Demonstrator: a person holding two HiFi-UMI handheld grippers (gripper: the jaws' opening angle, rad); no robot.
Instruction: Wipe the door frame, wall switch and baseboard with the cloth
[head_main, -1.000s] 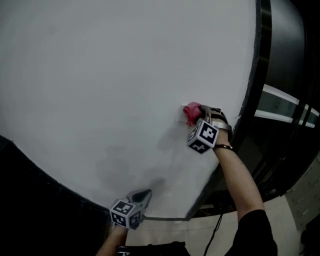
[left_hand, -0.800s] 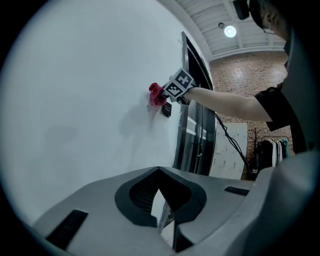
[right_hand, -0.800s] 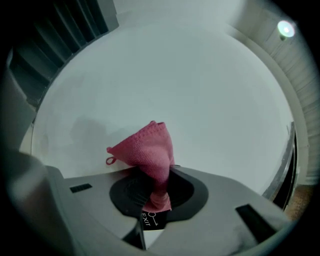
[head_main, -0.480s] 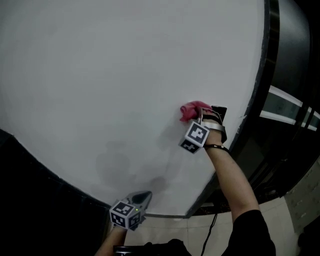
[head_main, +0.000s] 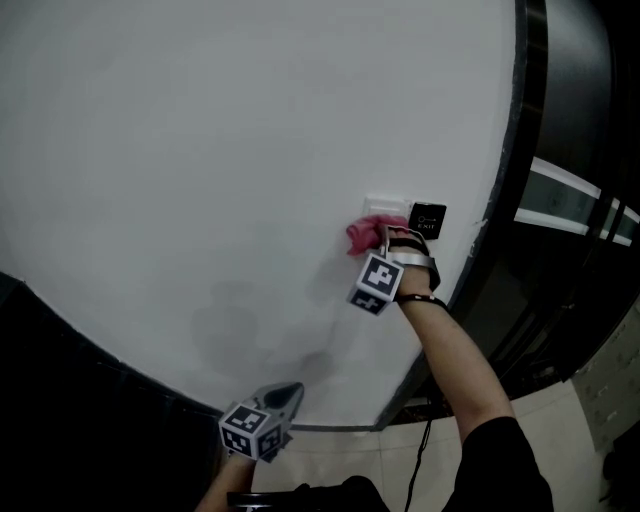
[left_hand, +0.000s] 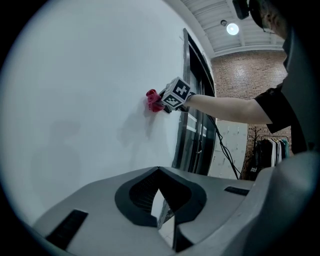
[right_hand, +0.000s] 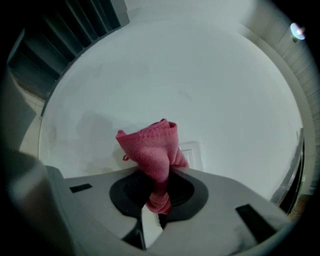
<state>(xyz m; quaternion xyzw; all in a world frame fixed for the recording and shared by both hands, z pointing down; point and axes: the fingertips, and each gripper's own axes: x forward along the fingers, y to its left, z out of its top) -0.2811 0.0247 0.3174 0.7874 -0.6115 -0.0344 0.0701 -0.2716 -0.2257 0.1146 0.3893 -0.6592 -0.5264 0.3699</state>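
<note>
Our right gripper (right_hand: 157, 200) was clamped on the pink cloth (right_hand: 152, 150), pressing it to the wall (head_main: 200, 150) at the switch (right_hand: 194, 152). Our left gripper (left_hand: 160, 172) hung lower, jaws together.

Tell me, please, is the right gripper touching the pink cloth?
Touching: the right gripper view shows the right gripper clamped on the pink cloth, pinched between its jaws.

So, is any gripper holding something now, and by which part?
The right gripper holds the pink cloth by its bunched lower end; the left gripper holds nothing.
</note>
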